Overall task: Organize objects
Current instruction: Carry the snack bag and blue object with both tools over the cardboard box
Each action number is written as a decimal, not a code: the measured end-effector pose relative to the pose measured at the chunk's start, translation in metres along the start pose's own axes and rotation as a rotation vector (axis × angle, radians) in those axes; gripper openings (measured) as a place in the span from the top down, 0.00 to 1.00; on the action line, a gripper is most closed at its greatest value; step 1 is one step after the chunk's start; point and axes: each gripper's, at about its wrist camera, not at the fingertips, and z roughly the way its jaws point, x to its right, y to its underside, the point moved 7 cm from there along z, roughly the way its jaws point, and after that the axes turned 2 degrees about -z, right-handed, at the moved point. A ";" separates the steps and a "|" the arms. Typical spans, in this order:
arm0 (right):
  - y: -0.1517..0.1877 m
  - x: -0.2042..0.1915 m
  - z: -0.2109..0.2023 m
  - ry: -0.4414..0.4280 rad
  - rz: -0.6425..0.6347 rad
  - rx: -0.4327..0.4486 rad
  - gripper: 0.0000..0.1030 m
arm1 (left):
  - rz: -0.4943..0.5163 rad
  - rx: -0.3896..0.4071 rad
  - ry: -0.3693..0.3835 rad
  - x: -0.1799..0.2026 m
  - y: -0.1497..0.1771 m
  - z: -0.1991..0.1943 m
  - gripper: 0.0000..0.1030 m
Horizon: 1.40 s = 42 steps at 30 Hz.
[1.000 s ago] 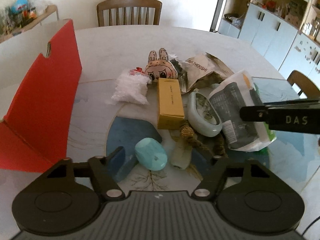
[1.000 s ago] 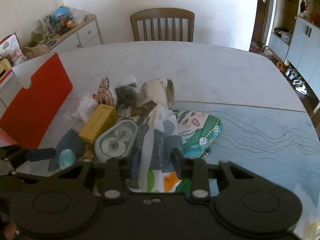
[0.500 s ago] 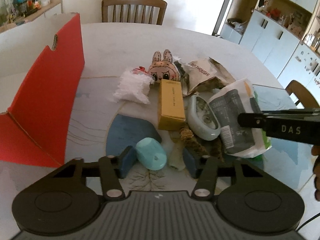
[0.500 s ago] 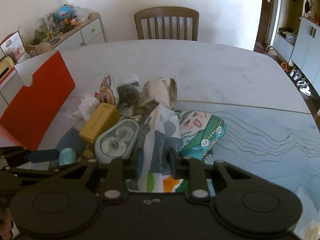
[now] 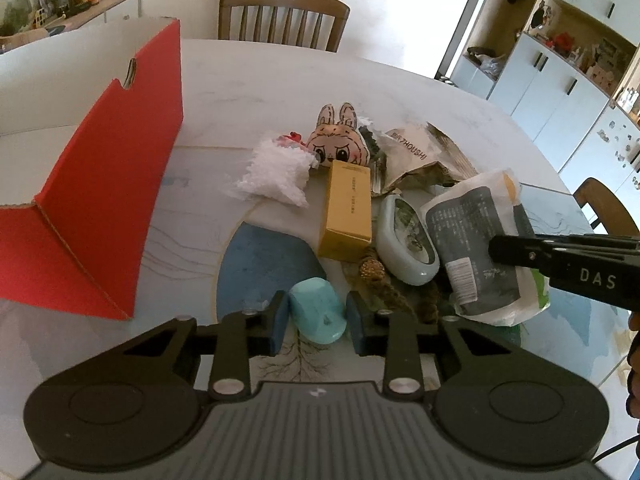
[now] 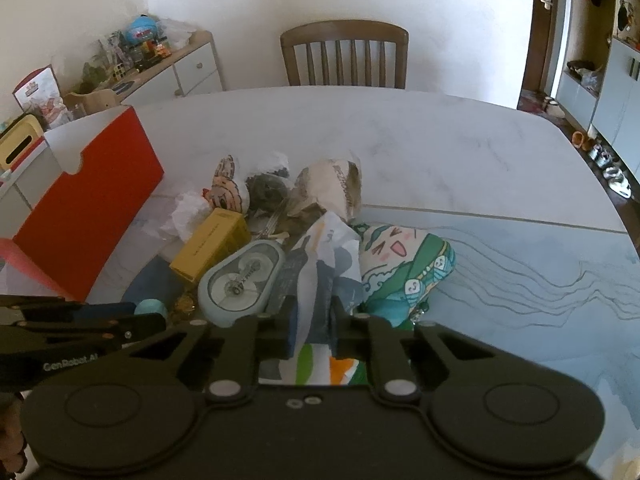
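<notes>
A turquoise oval piece [image 5: 318, 314] lies on the table at the near edge of a pile. My left gripper [image 5: 317, 320] straddles it; its jaws are closing and the pads touch both its sides. A white and grey snack bag [image 5: 476, 240] lies at the pile's right. In the right wrist view my right gripper [image 6: 314, 330] is closing its jaws on that bag [image 6: 316, 280], which is pinched between the pads. Both objects rest on the table.
An open red cardboard box [image 5: 100, 200] stands at the left. The pile holds a yellow carton [image 5: 348, 212], a pale green oval case [image 5: 404, 236], a bunny plush [image 5: 340, 144], a white crinkled bag [image 5: 276, 176], a brown packet [image 5: 416, 160] and a cartoon pouch [image 6: 404, 264]. A chair [image 5: 280, 16] stands behind the marble table [image 6: 440, 140].
Both grippers' jaws have narrowed: the left ones came in from wide apart onto the turquoise piece, the right ones squeezed the snack bag. Neither hand has shifted place.
</notes>
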 end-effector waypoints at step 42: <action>-0.118 -0.215 -0.052 -0.146 -0.230 0.175 0.88 | 0.020 0.183 -0.100 -0.162 -0.123 -0.135 0.70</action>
